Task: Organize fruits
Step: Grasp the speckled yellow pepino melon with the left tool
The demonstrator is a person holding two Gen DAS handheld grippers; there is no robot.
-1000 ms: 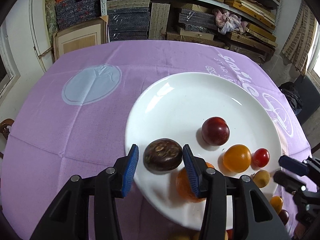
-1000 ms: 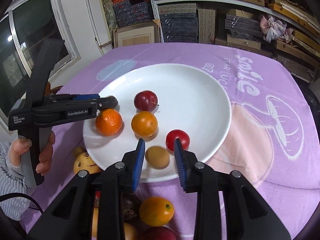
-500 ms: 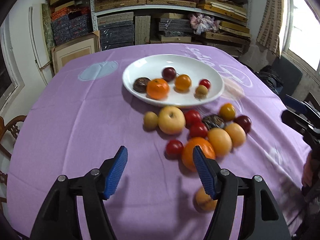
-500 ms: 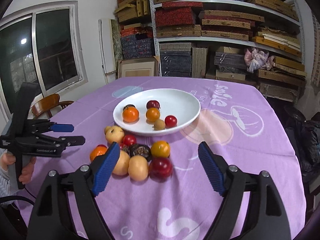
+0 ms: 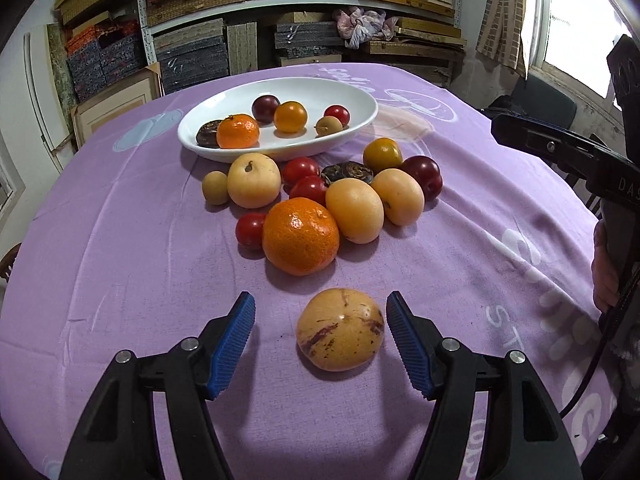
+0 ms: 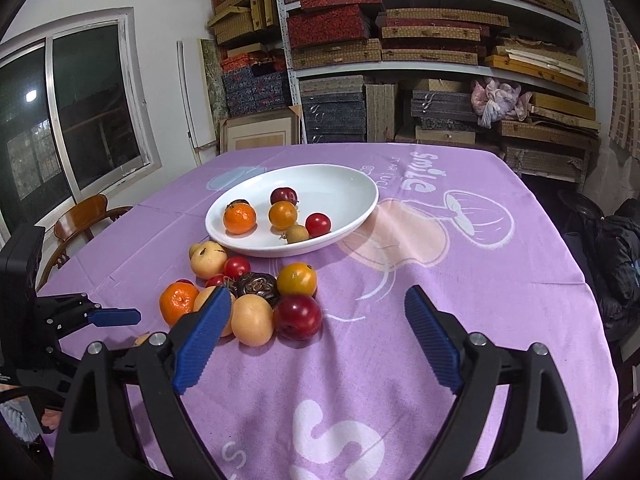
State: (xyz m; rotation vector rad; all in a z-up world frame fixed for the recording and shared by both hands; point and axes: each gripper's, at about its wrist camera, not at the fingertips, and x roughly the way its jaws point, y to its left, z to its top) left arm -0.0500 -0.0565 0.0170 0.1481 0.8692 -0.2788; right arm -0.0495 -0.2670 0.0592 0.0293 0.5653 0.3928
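Left gripper [image 5: 320,334] open around streaked yellow fruit [image 5: 340,329] (pads clear), right gripper [image 6: 316,336] opening, empty, both short of plate [image 6: 360,184].

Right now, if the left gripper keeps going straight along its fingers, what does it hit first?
Probably the streaked yellow fruit, which sits apart from the pile, between the open left gripper pads and nearer the right one. Behind it is the big orange. Depth is hard to judge.

Bare cloth [image 6: 360,360] beside fruit pile [image 6: 256,300]
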